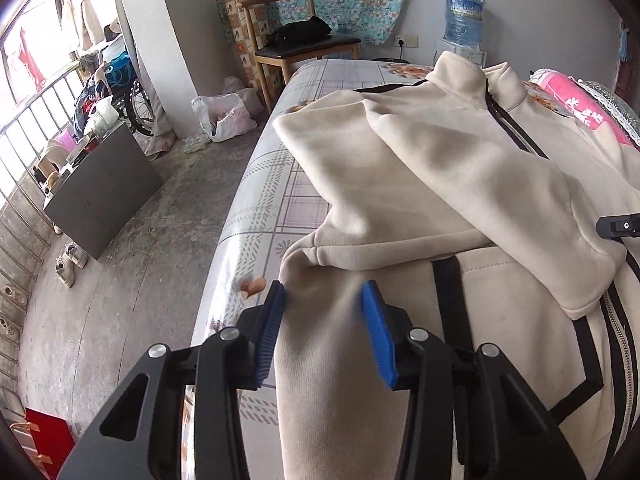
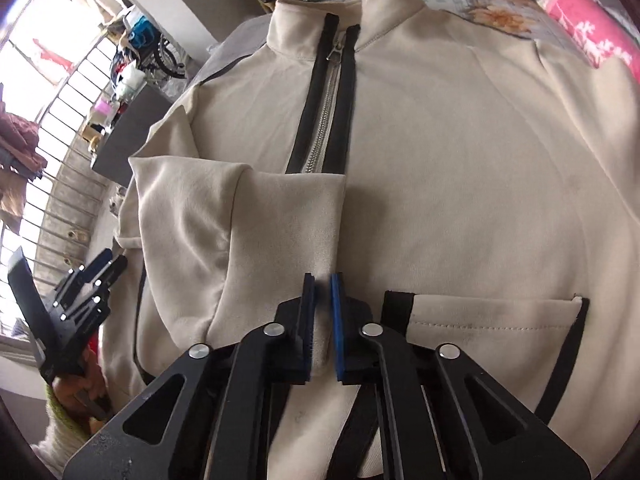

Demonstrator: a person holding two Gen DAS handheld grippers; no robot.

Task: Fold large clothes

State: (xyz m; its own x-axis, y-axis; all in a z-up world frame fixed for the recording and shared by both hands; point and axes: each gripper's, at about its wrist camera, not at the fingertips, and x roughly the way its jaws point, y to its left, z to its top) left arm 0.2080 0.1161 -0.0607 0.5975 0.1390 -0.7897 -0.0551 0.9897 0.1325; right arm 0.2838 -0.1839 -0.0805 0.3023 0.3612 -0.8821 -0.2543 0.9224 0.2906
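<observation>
One sleeve already lies folded across the jacket on the bed; right hand-held gripper pinches its hem at 6 o'clock, left hand-held gripper straddles cloth, jaws apart, further folds remaining.

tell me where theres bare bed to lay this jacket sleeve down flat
Bare bedsheet shows along the bed's left edge, between the cream jacket and the floor, and at the far end toward the wooden chair. The far right is crowded by the pink pillow. The middle is all jacket, one sleeve already folded across it.
</observation>
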